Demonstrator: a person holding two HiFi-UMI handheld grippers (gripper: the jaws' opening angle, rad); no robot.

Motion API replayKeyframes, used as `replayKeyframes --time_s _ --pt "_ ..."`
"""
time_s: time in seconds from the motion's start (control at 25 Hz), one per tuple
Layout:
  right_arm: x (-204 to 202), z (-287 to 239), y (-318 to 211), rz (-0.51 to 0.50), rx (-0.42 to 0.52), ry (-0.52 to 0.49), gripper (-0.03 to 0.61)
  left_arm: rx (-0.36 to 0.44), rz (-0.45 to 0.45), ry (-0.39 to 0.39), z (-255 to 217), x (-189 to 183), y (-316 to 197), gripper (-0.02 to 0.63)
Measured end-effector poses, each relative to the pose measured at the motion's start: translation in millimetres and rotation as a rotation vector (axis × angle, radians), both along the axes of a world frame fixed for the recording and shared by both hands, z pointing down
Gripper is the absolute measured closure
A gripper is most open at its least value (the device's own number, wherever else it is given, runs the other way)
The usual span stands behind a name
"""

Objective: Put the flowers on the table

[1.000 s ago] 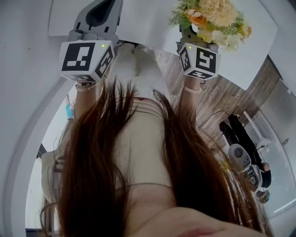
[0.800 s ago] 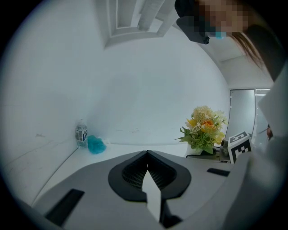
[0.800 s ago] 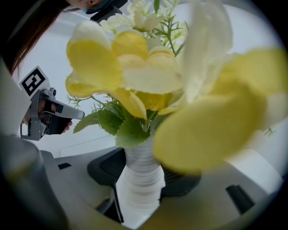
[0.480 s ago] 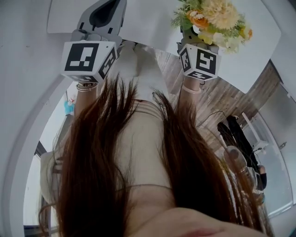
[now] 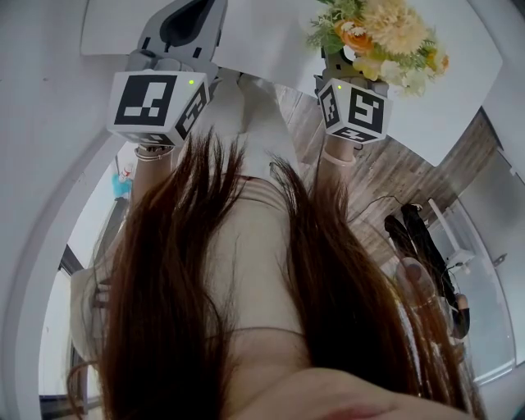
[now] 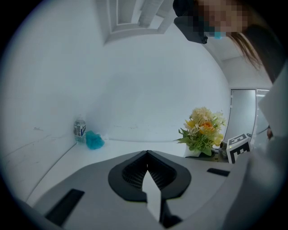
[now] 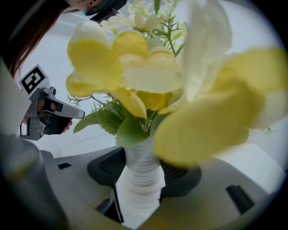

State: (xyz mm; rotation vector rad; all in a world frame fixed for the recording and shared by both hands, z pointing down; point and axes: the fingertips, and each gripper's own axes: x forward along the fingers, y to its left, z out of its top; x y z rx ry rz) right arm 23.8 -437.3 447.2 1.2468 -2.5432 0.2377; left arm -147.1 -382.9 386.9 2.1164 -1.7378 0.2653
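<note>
Head view showed the flowers (image 5: 384, 31), cream, orange and yellow with green leaves, standing above the right tool (image 5: 338, 64), over the far right part of a white surface (image 5: 267, 41). That tool's marker cube (image 5: 354, 107) sat just below the flowers. The left tool (image 5: 182, 20) reached over the same surface well to the left of the flowers, its dark pads pressed together with nothing between them. The person's long brown hair (image 5: 164, 287) hung down the middle of the picture, and a wood-plank floor (image 5: 398, 168) lay below and to the right of the flowers.

Left gripper view showed that tool clenched and empty, jaw tips meeting. The flowers stood to the right, with the right tool's marker cube just beside them on the right. A clear bottle (image 6: 79, 128) and a blue lump (image 6: 94, 140) sat against the white wall, well to the left of the flowers.

Right gripper view showed the right tool grasping a white ribbed vase (image 7: 141, 179), the vase clamped upright between its jaws. Yellow petals and green leaves rose straight from the vase and filled most of the picture, blurred at close range. The left tool, held in a hand (image 7: 47, 117), hung to the left of the flowers. Whether the vase's base touched the surface could not be seen.
</note>
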Motion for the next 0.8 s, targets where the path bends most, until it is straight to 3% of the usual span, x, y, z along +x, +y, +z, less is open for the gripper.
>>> replayKeyframes --time_s 0.8 --pt "7.0 4.4 1.5 0.008 -0.002 -0.011 0.325 -0.008 0.011 0.004 2.2 10.1 -1.1 0.609"
